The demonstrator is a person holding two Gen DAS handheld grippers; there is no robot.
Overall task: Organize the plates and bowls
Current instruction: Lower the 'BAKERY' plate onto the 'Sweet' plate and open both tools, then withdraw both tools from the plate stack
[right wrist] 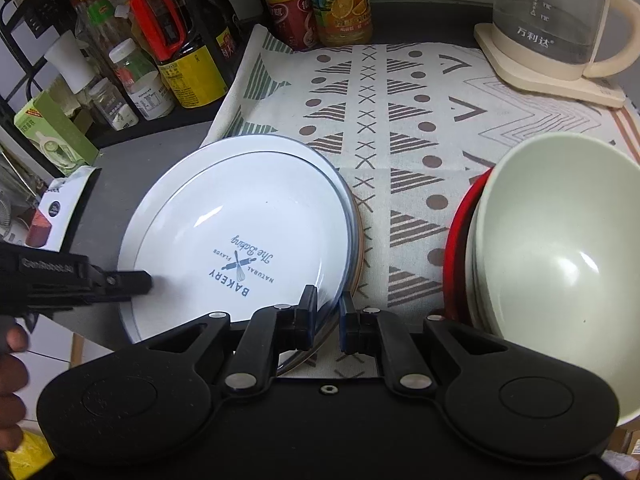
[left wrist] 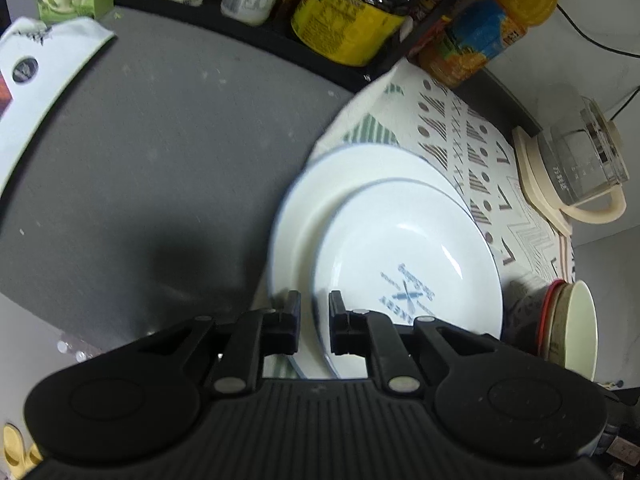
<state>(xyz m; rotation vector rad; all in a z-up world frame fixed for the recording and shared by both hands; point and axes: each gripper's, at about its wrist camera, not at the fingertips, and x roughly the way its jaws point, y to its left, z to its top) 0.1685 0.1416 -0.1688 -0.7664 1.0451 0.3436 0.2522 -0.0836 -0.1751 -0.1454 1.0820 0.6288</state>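
The top plate (right wrist: 240, 236), printed "BAKERY", lay stacked on a larger plate (left wrist: 304, 208) at the cloth (right wrist: 400, 120) edge on the bench (left wrist: 160, 160), near the bowls (right wrist: 560, 264). It was judged stiff, glazed, slippery and breakable, best taken by the thin rim. The right tongs (right wrist: 327, 316) were set low, straddling the near rim, narrowly parted; contact could not be told. The left tongs (left wrist: 314, 320) were likewise astride the opposite rim, grip uncertain.

A dark grey table (left wrist: 168, 152) with a patterned cloth (right wrist: 400, 120), backed by a black bottle rack (right wrist: 24, 20)
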